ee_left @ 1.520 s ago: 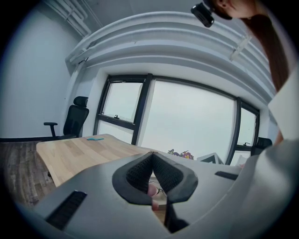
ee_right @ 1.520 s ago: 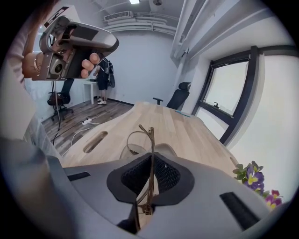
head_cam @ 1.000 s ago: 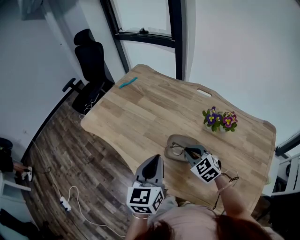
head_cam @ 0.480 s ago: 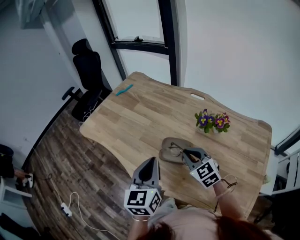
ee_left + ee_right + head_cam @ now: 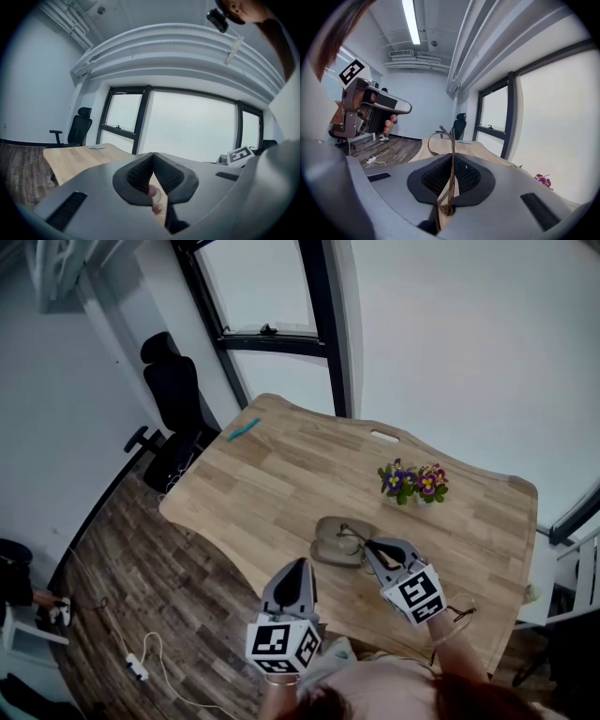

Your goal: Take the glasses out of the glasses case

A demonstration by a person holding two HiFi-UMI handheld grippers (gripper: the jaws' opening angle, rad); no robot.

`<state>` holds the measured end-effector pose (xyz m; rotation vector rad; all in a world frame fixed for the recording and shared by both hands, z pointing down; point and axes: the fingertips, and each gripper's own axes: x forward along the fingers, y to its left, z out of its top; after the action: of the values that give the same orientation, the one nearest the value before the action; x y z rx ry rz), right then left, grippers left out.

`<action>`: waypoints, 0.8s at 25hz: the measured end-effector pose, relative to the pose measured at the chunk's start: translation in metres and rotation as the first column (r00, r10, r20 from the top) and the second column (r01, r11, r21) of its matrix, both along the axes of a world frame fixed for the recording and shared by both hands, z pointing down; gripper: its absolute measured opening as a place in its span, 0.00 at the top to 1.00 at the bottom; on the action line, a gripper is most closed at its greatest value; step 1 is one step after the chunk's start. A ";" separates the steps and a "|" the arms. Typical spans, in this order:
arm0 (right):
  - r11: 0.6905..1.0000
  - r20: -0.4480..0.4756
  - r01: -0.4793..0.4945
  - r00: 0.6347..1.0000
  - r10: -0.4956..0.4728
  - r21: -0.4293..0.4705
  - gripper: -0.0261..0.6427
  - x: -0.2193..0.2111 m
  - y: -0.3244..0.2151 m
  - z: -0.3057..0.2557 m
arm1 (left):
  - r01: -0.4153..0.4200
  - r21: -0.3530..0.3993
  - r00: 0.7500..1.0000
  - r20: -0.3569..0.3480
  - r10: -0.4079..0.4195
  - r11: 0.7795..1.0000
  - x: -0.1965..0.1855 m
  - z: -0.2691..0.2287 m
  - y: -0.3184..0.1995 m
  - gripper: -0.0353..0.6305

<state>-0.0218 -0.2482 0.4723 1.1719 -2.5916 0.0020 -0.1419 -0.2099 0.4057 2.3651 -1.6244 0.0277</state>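
The right gripper is clamped on the glasses, holding them over the right end of the open glasses case, which lies close to the table's near edge. The left gripper, jaws together and empty, hangs off that edge above the floor. Bare wood stretches far and left; flowers stand far right, and a blue pen lies at the far-left corner.

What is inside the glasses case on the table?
The bare lining of the glasses case shows nothing inside. The right gripper, shut on the glasses, covers its right end.
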 end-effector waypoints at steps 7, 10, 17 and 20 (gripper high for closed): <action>0.999 0.063 -0.024 0.998 0.022 0.037 0.94 0.016 0.016 -0.018 | -0.008 0.007 1.000 0.005 0.008 1.000 0.013 -0.005 0.013 0.94; 0.998 0.097 -0.037 0.995 0.033 0.041 0.94 0.022 0.023 -0.027 | -0.010 0.004 1.000 0.005 0.010 1.000 0.018 -0.007 0.019 0.94; 0.997 0.159 -0.053 0.986 0.045 0.047 0.94 0.036 0.041 -0.040 | -0.012 0.007 1.000 0.011 0.012 1.000 0.030 -0.010 0.032 0.94; 0.997 0.180 -0.059 0.982 0.048 0.053 0.94 0.041 0.048 -0.046 | -0.011 0.011 1.000 0.013 0.010 1.000 0.035 -0.012 0.037 0.94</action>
<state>0.0191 -0.2006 0.4265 1.3183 -2.7304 0.0452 -0.1069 -0.1728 0.3939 2.3866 -1.6222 0.0368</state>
